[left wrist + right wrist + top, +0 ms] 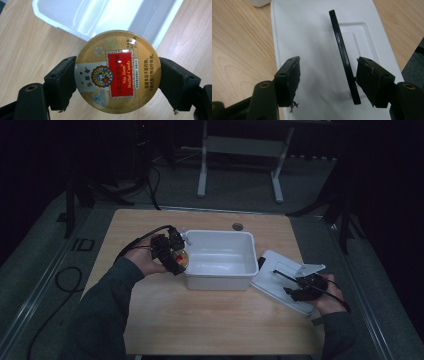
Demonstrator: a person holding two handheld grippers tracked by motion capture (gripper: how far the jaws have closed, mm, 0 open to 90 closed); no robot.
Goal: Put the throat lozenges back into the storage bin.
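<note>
My left gripper (176,258) is shut on a round gold candy tin (181,258) with a red label, held against the left wall of the white tub (220,282). In the left gripper view, both jaws press the sides of the tin (117,72), with the tub (100,15) just beyond. My right gripper (294,286) stands open over the white lid (270,287) lying right of the tub. Seen in the right gripper view, a thin black strip (342,50) stands on edge on the lid (299,30), close against the right jaw. The strip (285,276) points toward the tub.
The tub sits mid-table with nothing inside it. A round grey grommet (237,226) lies behind it near the far edge. Bare wood (200,320) stretches in front of the tub. Cables (65,280) run on the floor at the left. White frame legs (202,170) stand beyond the table.
</note>
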